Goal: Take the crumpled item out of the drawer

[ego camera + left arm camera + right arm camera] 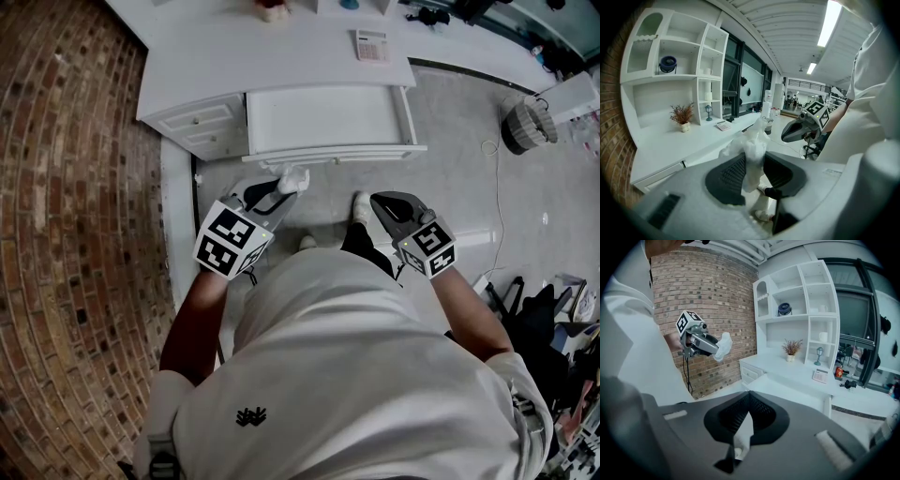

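Head view: the left gripper (pixel 279 190) is clamped on a white crumpled wad (pixel 295 177), which sticks out past its tips. The wad is held in the air in front of the open drawer (pixel 328 120), clear of it, above the floor. The right gripper (pixel 384 202) hangs level with the left one, well apart from it. A calculator (pixel 372 44) lies on the white worktop (pixel 244 47) behind the drawer.

Left gripper view: both jaws press on the wad (pixel 751 139), which bulges above them. The right gripper (pixel 799 130) shows beyond, off to the right. A small plant (pixel 682 115) stands on the worktop.

Right gripper view: the right gripper (pixel 748 398) has its jaw tips together with nothing between them. To the upper left, the left gripper (pixel 708 347) holds the wad (pixel 723 345) before the brick wall (pixel 708 301).
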Available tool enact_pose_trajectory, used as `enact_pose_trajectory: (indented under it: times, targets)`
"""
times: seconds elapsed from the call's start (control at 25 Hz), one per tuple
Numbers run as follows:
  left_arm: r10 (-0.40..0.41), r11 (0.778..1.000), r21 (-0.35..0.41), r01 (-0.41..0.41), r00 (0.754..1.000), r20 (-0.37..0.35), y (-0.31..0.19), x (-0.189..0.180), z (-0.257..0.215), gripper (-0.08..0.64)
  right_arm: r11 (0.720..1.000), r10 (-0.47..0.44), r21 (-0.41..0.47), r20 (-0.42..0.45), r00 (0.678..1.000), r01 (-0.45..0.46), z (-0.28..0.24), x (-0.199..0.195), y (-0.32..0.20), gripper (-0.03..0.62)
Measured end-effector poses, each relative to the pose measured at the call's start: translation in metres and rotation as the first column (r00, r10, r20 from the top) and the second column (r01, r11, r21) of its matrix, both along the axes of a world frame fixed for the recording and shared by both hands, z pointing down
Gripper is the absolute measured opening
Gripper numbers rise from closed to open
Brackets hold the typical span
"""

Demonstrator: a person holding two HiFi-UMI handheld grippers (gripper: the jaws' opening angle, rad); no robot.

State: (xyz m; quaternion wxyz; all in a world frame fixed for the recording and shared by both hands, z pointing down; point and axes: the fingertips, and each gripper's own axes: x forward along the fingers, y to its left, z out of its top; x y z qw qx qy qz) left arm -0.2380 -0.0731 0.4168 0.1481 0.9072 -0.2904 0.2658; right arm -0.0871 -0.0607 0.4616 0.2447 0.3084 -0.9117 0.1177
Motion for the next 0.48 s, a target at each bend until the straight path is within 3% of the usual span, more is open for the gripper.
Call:
enact_pose_trajectory:
  times: [0.48]
  targets:
    - [-0.016,1.0,-0.007,0.016,1.0,0.014,-0.013,0.012,0.003,0.121,0.999,-0.029,-0.014,-0.002,1.0,0.029,0.008,0.012,-0.009,0.012]
